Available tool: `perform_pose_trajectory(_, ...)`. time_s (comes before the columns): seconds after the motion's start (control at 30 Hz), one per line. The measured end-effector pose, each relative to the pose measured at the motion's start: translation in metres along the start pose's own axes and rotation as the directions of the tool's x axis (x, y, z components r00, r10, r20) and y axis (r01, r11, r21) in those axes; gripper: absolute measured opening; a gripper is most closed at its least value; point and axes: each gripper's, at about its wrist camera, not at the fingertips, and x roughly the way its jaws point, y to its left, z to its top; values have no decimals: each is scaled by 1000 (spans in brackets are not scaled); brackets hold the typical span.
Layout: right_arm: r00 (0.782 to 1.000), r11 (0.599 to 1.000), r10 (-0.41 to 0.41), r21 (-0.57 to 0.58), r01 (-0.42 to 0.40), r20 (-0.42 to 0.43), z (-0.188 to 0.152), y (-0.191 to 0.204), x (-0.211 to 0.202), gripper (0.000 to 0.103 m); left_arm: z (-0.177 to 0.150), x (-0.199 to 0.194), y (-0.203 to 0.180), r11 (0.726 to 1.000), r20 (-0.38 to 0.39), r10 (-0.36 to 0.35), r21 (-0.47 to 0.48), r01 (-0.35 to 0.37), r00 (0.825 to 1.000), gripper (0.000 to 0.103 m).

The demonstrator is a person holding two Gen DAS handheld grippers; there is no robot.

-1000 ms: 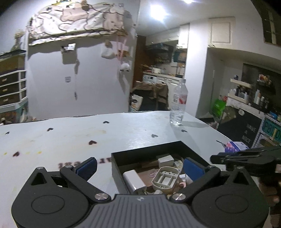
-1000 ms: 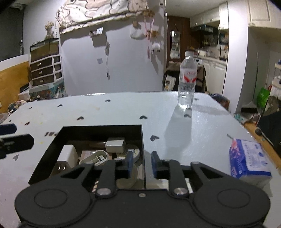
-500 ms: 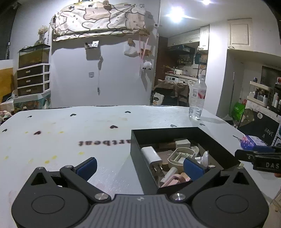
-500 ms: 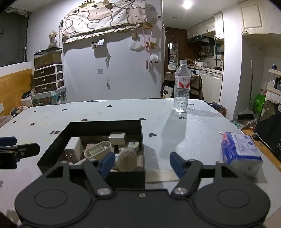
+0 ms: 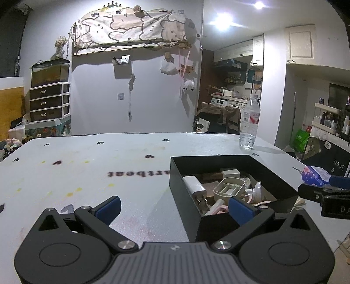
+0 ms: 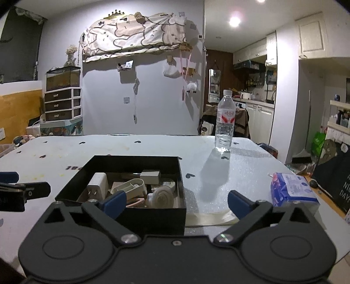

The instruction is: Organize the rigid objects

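Two grippers, left gripper [image 5: 174, 209] and right gripper [image 6: 177, 202], fingers spread wide, empty | matte black square box [image 6: 122, 161] on white table [image 5: 87, 174], holding hard plastic bits: boxy white charger [image 6: 97, 185], ribbed round reel [image 6: 161, 197] | clear bottle [image 6: 224, 122] upright behind.

Ceiling lights [image 5: 221, 19] burn out to white glare in an otherwise dim, bluish room, and the counter [image 6: 245, 161] takes a soft sheen below them. The water bottle [image 6: 224, 122] throws a long shadow toward the camera. Fisheye bending curves walls near the frame edges, with black vignetted corners.
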Motion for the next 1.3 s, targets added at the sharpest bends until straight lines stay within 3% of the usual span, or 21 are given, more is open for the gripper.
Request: perform_pose_trajectory(1.3,1000,1000,9,-2,-9,15,-5,4,-3,103,-4,-6,5,1000,-4,19,-2,-19,1000,103)
